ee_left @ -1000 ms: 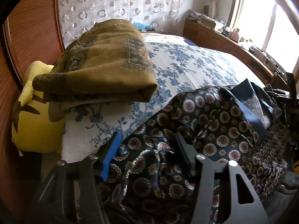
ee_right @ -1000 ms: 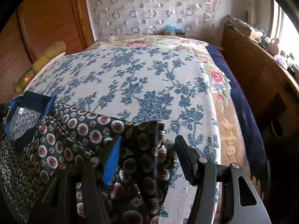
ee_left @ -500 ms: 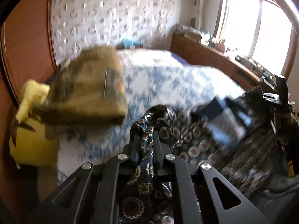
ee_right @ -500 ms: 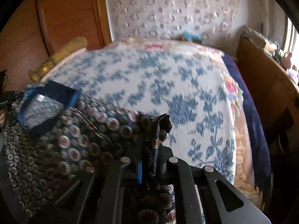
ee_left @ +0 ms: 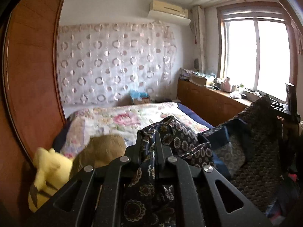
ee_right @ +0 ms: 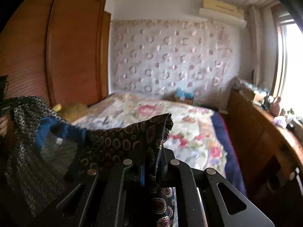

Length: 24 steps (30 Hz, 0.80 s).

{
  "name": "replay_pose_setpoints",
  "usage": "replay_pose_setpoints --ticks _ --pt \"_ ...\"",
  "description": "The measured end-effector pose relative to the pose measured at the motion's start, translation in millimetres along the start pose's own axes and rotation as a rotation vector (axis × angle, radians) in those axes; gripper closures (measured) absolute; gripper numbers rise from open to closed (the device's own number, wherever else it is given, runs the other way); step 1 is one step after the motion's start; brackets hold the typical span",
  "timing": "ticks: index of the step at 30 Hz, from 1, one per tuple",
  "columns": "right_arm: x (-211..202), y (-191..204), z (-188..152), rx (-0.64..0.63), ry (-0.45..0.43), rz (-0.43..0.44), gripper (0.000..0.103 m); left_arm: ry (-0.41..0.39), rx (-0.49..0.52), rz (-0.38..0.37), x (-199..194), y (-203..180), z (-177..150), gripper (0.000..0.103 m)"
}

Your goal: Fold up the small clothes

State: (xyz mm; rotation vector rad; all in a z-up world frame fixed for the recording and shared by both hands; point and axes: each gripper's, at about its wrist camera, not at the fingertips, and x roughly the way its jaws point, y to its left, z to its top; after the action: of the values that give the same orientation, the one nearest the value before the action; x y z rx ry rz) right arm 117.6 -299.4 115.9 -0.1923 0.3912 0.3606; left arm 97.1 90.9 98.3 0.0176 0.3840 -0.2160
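A dark navy garment [ee_left: 189, 136] with round medallion print and a blue inner waistband hangs in the air between my two grippers, above the bed. My left gripper [ee_left: 149, 147] is shut on one top corner of it. My right gripper [ee_right: 151, 151] is shut on the other top corner [ee_right: 157, 126]. The cloth sags between them and its blue band [ee_right: 62, 130] shows in the right wrist view. Each view shows the other gripper at its edge, holding the far corner [ee_left: 284, 106].
The floral bedspread [ee_left: 121, 119] lies below and ahead. A folded brown cloth [ee_left: 102, 149] and a yellow plush toy [ee_left: 49, 168] sit at the bed's left by the wooden wardrobe [ee_right: 72, 56]. A wooden cabinet [ee_right: 261, 132] with clutter runs along the right under the window.
Both grippers closed on the garment's corners while it lay on the bed, then lifted it up. The views now tilt up toward the far wall.
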Motion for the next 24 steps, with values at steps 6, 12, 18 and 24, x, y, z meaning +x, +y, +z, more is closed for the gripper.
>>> replay_pose_setpoints --ticks 6,12,18,24 --pt "55 -16 16 0.029 0.059 -0.102 0.094 0.086 -0.006 0.053 68 17 0 0.088" --pt "133 -7 -24 0.105 0.283 -0.155 0.064 0.254 -0.034 0.045 115 27 -44 0.064" --pt "155 12 -47 0.118 0.327 -0.094 0.06 0.286 -0.033 0.02 106 25 -63 0.042" --pt "181 7 -42 0.1 0.338 0.0 0.056 0.276 -0.037 0.042 97 27 -69 0.031"
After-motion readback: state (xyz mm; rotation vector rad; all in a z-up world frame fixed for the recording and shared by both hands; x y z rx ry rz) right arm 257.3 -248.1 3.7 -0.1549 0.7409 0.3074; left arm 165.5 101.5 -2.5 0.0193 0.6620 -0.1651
